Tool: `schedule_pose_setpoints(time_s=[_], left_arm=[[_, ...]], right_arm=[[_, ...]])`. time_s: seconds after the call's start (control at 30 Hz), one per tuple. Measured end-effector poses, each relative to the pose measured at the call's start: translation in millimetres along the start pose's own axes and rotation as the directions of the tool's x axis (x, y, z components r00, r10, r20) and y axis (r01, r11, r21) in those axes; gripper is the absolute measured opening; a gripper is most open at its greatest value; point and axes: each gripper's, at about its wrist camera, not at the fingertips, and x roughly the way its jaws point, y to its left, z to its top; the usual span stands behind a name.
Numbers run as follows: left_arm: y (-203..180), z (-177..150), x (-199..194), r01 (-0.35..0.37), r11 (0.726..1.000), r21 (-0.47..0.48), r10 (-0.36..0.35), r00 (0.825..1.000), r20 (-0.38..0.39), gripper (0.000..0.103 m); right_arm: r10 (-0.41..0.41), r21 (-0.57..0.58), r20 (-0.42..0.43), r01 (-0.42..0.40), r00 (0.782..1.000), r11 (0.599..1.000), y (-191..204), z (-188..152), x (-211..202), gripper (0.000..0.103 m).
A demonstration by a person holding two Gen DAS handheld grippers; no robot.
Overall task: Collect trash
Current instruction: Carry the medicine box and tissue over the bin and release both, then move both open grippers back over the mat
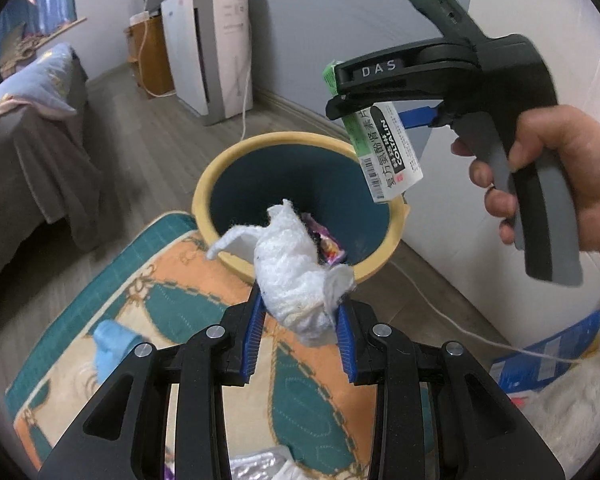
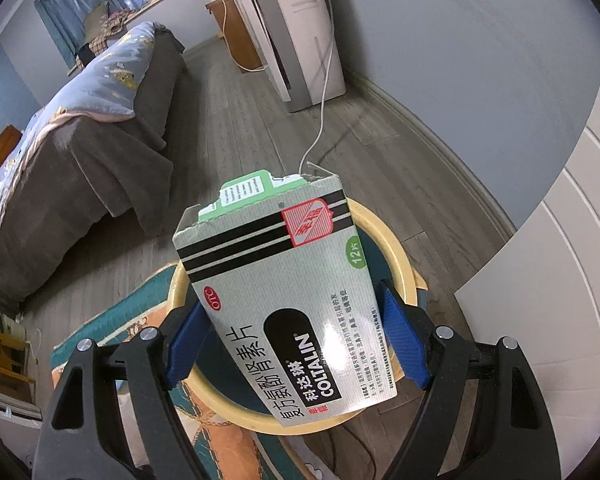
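Observation:
My left gripper [image 1: 300,320] is shut on a crumpled white tissue [image 1: 296,276], held over the near rim of a yellow-rimmed bin [image 1: 220,168] with a dark teal inside. A purple wrapper [image 1: 328,246] shows just behind the tissue; I cannot tell whether it is held or lies in the bin. My right gripper [image 2: 296,336] is shut on a white and green medicine box [image 2: 292,300], above the bin [image 2: 400,256]. In the left wrist view, a hand holds that gripper [image 1: 364,116] with the box [image 1: 388,152] over the bin's far right rim.
The bin stands on a wood floor beside a patterned orange and teal mat [image 1: 160,312]. A grey-covered bed [image 2: 80,152] is at the left, a white appliance [image 2: 296,32] with a cord at the back wall, a white cabinet [image 2: 540,240] at the right.

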Motion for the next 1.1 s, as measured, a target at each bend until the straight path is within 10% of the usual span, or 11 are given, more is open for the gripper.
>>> schedule_pose_setpoints(time_s=[0.47, 1.1], left_arm=[[10.5, 45.7, 63.5, -0.048, 0.998, 0.033, 0.049, 0.998, -0.031, 0.036], [47.4, 31.9, 47.6, -0.137, 0.988, -0.075, 0.142, 0.988, 0.057, 0.095]], right_arm=[[0.047, 0.093, -0.018, -0.045, 0.999, 0.995, -24.6, -1.3, 14.9, 0.079], [0.127, 0.108, 0.085, -0.136, 0.988, 0.985, -12.2, 11.1, 0.2, 0.097]])
